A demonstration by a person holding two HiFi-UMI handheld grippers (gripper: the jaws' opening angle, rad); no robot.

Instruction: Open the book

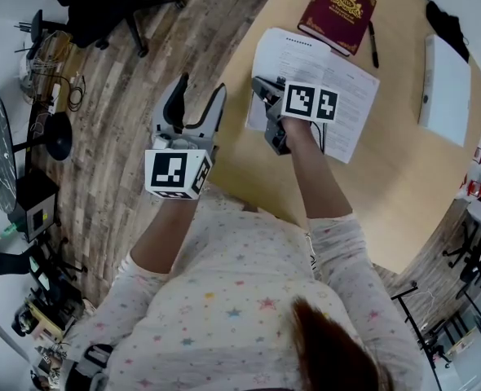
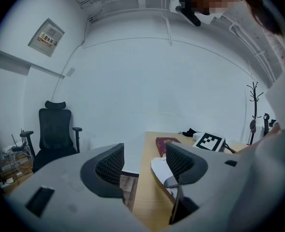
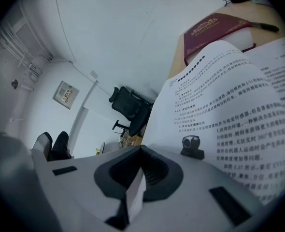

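Left tongs [image 2: 143, 164] stand apart, facing the desk [image 2: 149, 204].

Head view: from overhead, steeply down, table [image 1: 403, 177] filling 12 to 3 o'clock. Left gripper view: low, level, well back from the red book [image 2: 165, 143]. Right gripper view: tight against the printed pages [image 3: 229, 110], red book at 1 o'clock. Shared by all three: both.
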